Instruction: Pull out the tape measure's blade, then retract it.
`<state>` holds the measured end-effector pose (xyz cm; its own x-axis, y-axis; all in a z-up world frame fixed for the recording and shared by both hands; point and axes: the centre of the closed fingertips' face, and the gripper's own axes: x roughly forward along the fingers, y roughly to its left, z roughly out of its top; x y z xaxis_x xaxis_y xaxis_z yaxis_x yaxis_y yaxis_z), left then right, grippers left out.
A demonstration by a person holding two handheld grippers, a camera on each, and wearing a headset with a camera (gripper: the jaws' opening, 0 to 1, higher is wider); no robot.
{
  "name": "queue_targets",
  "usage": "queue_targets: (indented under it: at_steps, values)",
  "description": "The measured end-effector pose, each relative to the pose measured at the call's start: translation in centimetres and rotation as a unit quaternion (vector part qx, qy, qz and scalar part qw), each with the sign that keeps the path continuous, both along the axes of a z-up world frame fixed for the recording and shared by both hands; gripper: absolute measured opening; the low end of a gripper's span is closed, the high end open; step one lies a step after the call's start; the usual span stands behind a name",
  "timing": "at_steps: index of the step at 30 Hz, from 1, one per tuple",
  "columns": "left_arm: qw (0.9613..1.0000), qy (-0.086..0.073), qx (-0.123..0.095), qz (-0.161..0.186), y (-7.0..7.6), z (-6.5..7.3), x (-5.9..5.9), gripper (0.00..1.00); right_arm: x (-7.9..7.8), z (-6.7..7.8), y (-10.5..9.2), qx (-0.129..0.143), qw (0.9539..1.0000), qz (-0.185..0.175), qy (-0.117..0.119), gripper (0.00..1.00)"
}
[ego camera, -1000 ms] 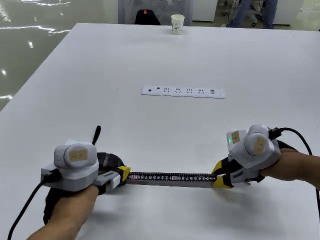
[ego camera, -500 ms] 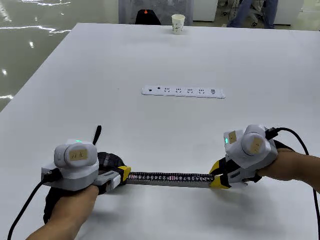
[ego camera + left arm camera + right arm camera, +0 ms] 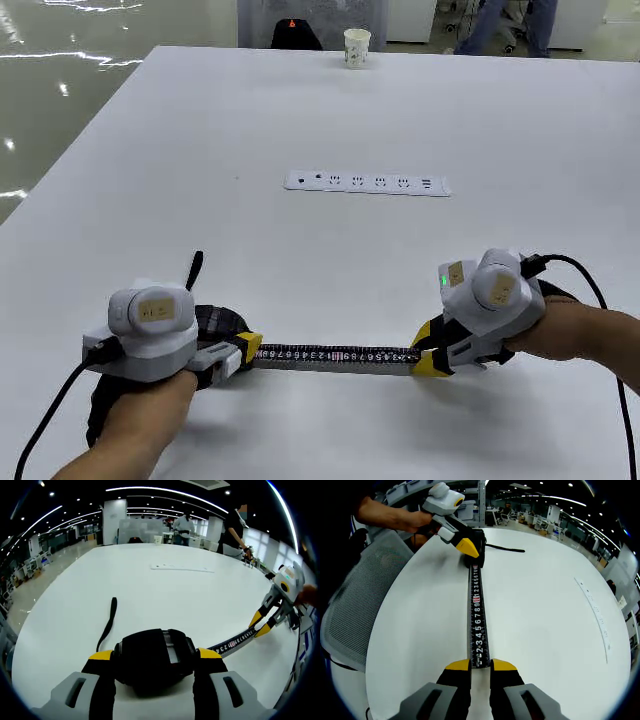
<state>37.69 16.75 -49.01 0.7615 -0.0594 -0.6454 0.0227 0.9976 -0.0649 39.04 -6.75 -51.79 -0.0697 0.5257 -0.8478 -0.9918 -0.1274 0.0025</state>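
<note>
a: where's the tape?
b: black round tape measure case (image 3: 150, 655) sits on the white table (image 3: 300, 120), gripped by the left gripper (image 3: 245, 348), yellow-tipped jaws clamped on its sides. black wrist strap (image 3: 192, 270) lies just beyond it.
a: blade?
b: dark blade with white numerals (image 3: 478, 615) is out, flat along the table. right gripper (image 3: 480, 666) has its jaws pinched on the tip.
a: anything else?
b: white power strip (image 3: 366, 184) mid-table, paper cup (image 3: 356, 47) at the far edge.
</note>
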Motion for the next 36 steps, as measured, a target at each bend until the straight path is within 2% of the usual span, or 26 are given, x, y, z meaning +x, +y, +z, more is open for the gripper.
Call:
queue_targets:
  at_steps: [36]
  values:
    - [1.0000,0.003,-0.004,-0.001,0.1,-0.1,-0.1,0.57,-0.5,-0.3,2.4,0.004,0.9999,0.008,0.006,0.10]
